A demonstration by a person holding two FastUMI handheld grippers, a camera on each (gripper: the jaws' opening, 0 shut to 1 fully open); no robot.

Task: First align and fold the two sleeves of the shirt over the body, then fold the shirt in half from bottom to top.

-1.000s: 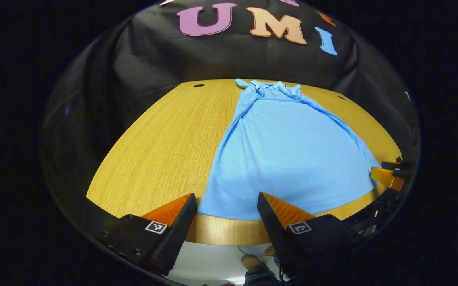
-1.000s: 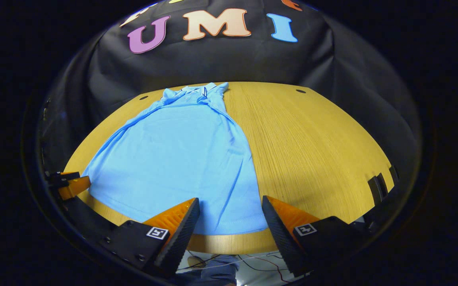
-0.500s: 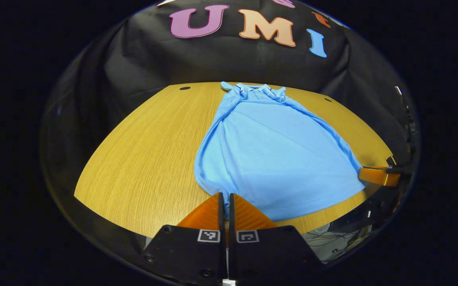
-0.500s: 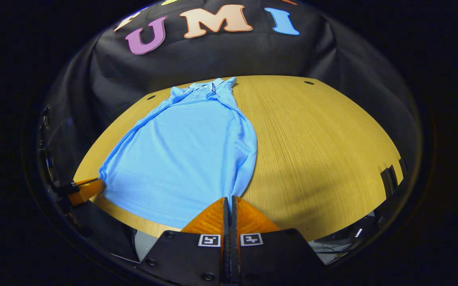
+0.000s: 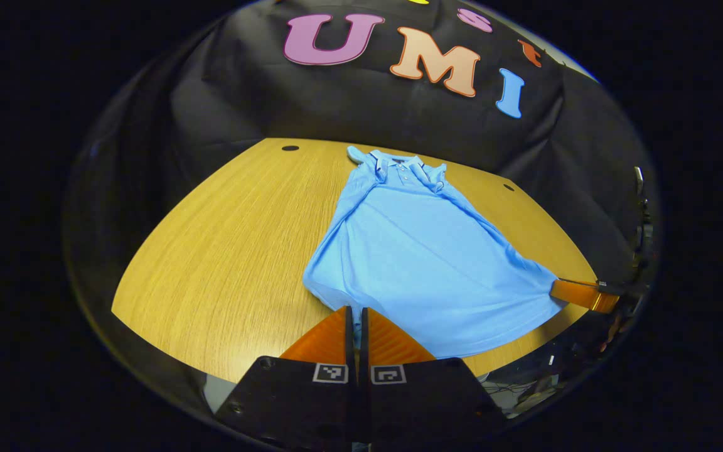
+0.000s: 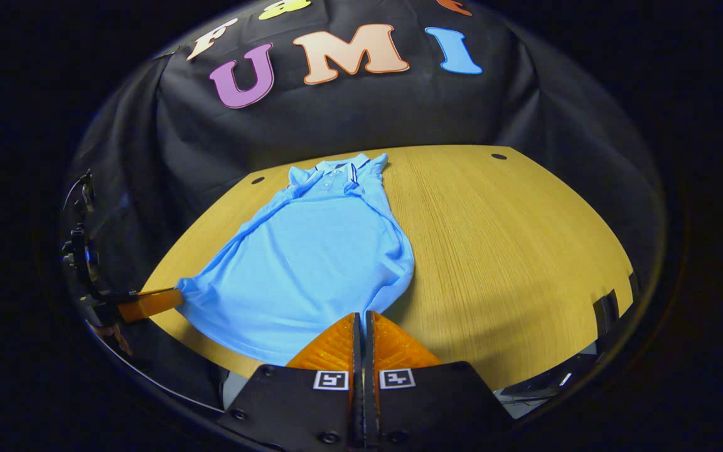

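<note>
A light blue polo shirt (image 5: 418, 251) (image 6: 311, 263) lies on the wooden table with its collar (image 5: 399, 164) (image 6: 336, 172) toward the far wall and both sleeves folded in over the body. My left gripper (image 5: 354, 312) is shut on the shirt's bottom left corner, and that hem corner is lifted off the table. My right gripper (image 6: 361, 317) is shut on the bottom right corner, also raised. Each view catches the other gripper at its side edge, the right gripper (image 5: 578, 293) and the left gripper (image 6: 148, 303), pinching the opposite corner. The hem sags between the two.
The wooden table (image 5: 230, 238) (image 6: 512, 238) has bare surface on both sides of the shirt, and small dark holes (image 5: 289, 148) (image 6: 498, 156) near its far corners. The black cloth wall stands right behind the collar. Cables show on the floor below the near edge.
Both grippers went from open beside the hem to shut on its two corners, then lifted them. The bottom edge has risen and drawn away from the near table edge toward the collar.
</note>
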